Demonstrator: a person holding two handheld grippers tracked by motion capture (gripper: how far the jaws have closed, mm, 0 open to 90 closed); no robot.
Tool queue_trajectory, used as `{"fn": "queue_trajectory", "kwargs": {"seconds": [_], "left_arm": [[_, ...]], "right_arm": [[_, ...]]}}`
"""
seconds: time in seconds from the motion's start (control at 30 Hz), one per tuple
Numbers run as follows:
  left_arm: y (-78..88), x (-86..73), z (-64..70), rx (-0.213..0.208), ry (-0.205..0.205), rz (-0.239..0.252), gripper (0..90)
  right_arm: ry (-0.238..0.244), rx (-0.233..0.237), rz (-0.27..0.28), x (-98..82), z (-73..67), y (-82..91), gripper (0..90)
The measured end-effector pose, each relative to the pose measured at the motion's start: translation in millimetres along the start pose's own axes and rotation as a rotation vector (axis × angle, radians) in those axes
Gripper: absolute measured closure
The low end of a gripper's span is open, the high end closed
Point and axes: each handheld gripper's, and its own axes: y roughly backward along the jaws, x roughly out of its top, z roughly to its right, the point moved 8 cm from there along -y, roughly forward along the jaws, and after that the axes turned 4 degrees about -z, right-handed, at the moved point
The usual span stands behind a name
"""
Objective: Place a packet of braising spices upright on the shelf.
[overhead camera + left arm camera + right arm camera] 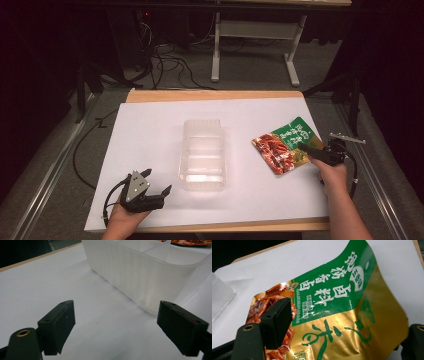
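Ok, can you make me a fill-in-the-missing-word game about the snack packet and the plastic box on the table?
1. The snack packet lies on the white sheet, on the ____ gripper's side.
2. The clear plastic box has ____ inside it.
3. The left gripper has its jaws ____, with nothing between them.
4. The top part of the packet is coloured ____.

Missing words: right; nothing; open; green

Glossy foil pouch (352,315) — translucent ribbed plastic tray (202,150).
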Motion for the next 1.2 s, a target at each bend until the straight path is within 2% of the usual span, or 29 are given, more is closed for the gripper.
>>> {"fn": "queue_trajectory", "kwargs": {"seconds": [0.2,0.37,0.47,0.5,0.53,0.57,0.7,0.73,0.87,0.9,1.0,1.03,1.07,1.1,1.2], "left_arm": [[0.0,-0.1,0.0,0.000,-0.001,-0.001,15.4],[-0.8,-0.4,0.8,-0.001,-0.005,-0.004,15.4],[-1.2,-0.7,1.2,-0.001,-0.007,-0.007,15.4],[-1.3,-0.8,1.2,-0.001,-0.007,-0.008,15.4],[-1.3,-0.8,1.2,-0.001,-0.007,-0.008,15.4],[-1.4,-1.0,1.2,0.000,-0.008,-0.009,15.4],[-1.2,-1.1,1.1,-0.001,-0.008,-0.009,15.4],[-1.2,-1.2,1.1,-0.001,-0.008,-0.009,15.4],[-1.1,-1.1,0.9,-0.001,-0.008,-0.008,15.4],[-1.2,-1.1,0.8,0.000,-0.008,-0.008,15.4],[-1.4,-1.0,0.8,0.001,-0.007,-0.009,15.4],[-1.5,-1.1,0.9,0.001,-0.007,-0.010,15.4],[-1.7,-1.2,1.1,0.001,-0.008,-0.011,15.4],[-1.7,-1.2,1.1,0.001,-0.008,-0.011,15.4],[-1.4,-1.0,0.8,0.002,-0.008,-0.009,15.4]], "right_arm": [[-0.014,0.004,-0.010,-1.1,0.9,-1.1,25.0],[-0.008,0.008,-0.020,-2.8,-0.2,-1.3,30.9],[-0.017,0.002,-0.028,-3.6,0.9,-2.4,33.1],[-0.027,-0.019,-0.035,-4.0,2.9,-2.9,33.0],[-0.027,-0.019,-0.035,-4.0,2.9,-2.9,33.0],[-0.056,-0.035,-0.060,-5.2,5.9,-5.3,33.1],[-0.041,-0.040,-0.061,-5.6,5.1,-5.5,38.5],[-0.031,-0.026,-0.070,-6.9,2.6,-5.4,43.8],[-0.012,-0.014,-0.061,-7.0,0.6,-4.2,51.1],[-0.003,-0.013,-0.048,-6.6,0.2,-2.9,58.4],[-0.004,-0.014,-0.036,-6.1,0.4,-1.1,70.9],[-0.004,-0.014,-0.036,-6.1,0.4,-1.1,70.9],[0.000,-0.019,-0.020,-5.3,0.7,0.6,79.6],[0.000,-0.019,-0.020,-5.3,0.7,0.6,79.6],[0.003,-0.035,0.000,-4.0,1.1,2.8,88.5]]}}
